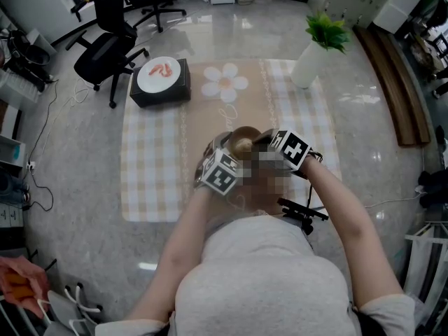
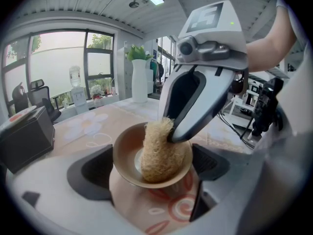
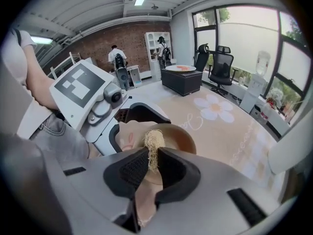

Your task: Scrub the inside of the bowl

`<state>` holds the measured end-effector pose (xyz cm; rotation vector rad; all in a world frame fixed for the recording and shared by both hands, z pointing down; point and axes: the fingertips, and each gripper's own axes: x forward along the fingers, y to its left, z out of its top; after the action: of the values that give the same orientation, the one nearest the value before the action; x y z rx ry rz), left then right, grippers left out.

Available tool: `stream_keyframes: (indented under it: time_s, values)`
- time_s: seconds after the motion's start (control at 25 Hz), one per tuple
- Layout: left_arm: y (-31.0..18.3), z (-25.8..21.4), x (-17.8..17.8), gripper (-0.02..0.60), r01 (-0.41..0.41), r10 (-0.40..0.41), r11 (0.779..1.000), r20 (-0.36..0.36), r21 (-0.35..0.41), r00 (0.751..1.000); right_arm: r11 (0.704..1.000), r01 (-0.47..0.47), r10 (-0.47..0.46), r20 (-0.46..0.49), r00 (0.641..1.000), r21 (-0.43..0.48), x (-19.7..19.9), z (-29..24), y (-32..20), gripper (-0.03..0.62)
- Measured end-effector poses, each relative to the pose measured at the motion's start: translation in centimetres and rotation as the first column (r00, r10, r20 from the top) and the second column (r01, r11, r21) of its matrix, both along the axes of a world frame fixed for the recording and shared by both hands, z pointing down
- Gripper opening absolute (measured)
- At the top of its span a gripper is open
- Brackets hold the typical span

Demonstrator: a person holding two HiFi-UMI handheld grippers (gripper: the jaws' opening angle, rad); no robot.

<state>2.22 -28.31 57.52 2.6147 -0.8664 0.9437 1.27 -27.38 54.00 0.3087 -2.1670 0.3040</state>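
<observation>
Bowl (image 2: 126, 153) sits clamped between left gripper (image 2: 152, 173) fingers. Loofah (image 2: 159, 153), pinched by the right gripper (image 3: 152, 165), presses inside it. Scrubbing well likely needs firm, circling pressure

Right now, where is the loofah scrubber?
In the left gripper view the loofah scrubber stands inside the brown bowl at centre, pinched by the right hand-held gripper from above.

Left forearm (image 1: 178, 257) and right forearm (image 1: 348, 219) converging ahead of the torso, left gripper (image 2: 151, 173) jaws clamped on bowl (image 2: 126, 148), right gripper (image 3: 150, 166) jaws pinching scrubber (image 3: 154, 140) inside it
</observation>
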Motion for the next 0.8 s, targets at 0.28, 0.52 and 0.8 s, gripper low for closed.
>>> stream_keyframes:
  time_s: [0.28, 0.52, 0.8]
  values:
    - [0.0, -0.1, 0.0, 0.479, -0.001, 0.001, 1.0, -0.002, -0.001, 1.0, 0.992, -0.067, 0.072, -0.037, 0.997, 0.11, 0.8, 0.7, -1.7, 0.058]
    - [0.0, -0.1, -0.1, 0.479, 0.0, 0.0, 1.0, -0.004, 0.001, 1.0, 0.98, -0.06, 0.078, -0.092, 0.993, 0.191, 1.8, 0.5, -2.5, 0.058]
    - [0.0, 0.0, -0.1, 0.48, -0.002, 0.002, 1.0, -0.014, 0.005, 1.0, 0.953, -0.057, 0.098, -0.126, 0.987, 0.298, 2.5, -0.1, -3.2, 0.06]
